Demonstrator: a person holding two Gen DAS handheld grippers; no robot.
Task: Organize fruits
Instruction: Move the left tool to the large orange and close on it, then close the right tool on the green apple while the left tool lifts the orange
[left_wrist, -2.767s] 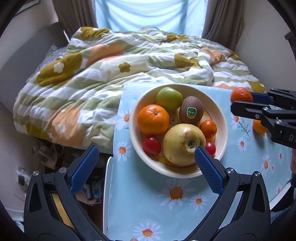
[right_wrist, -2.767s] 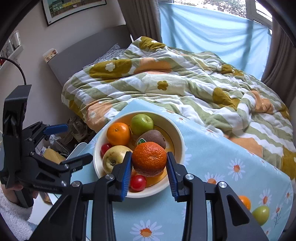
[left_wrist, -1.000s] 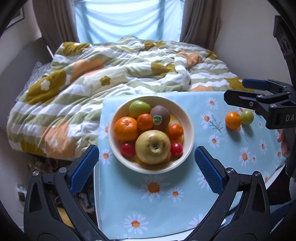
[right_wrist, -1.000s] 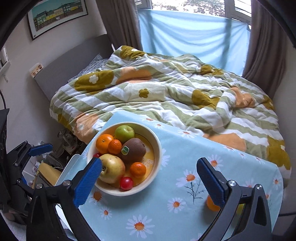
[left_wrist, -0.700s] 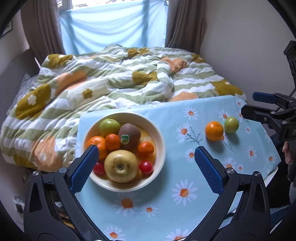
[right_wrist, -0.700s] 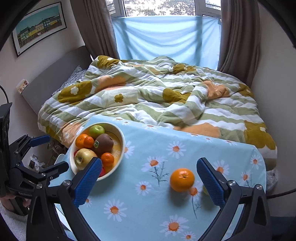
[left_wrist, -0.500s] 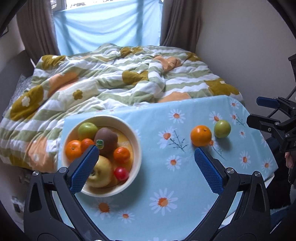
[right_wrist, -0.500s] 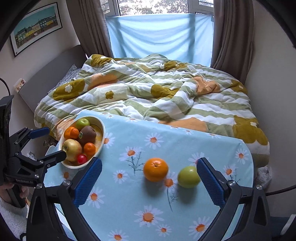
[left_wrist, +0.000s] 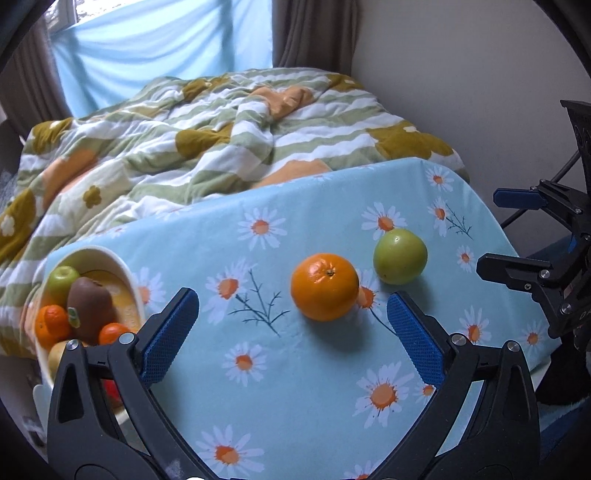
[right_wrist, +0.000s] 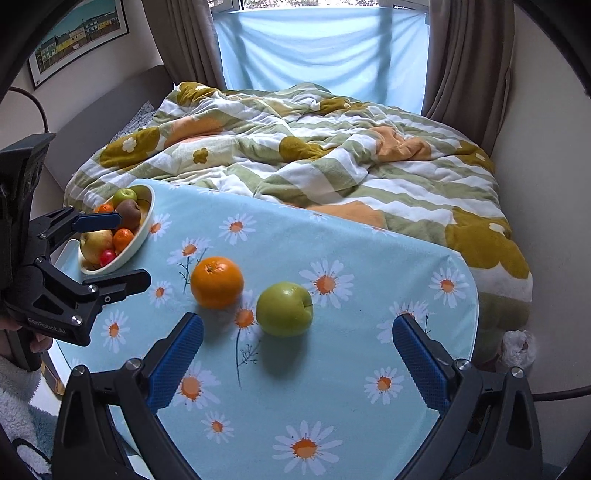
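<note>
Bowl (right_wrist: 146, 225) holds kiwi (right_wrist: 129, 213), apple, oranges, w/ tomato.

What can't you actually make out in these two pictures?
- Bowl contents: in the left wrist view the left gripper finger covers the lower fruits.
- Bowl's near side: the right wrist view has the left gripper in front.
- Kiwi sticker: too small to read.
- Table legs: hidden beneath the cloth.

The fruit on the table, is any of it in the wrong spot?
Yes. A round orange and a green apple sit loose on the blue daisy tablecloth, side by side, far from the cream bowl that holds the other fruit. Both grippers are open and empty. Nothing looks spilled or damaged.
</note>
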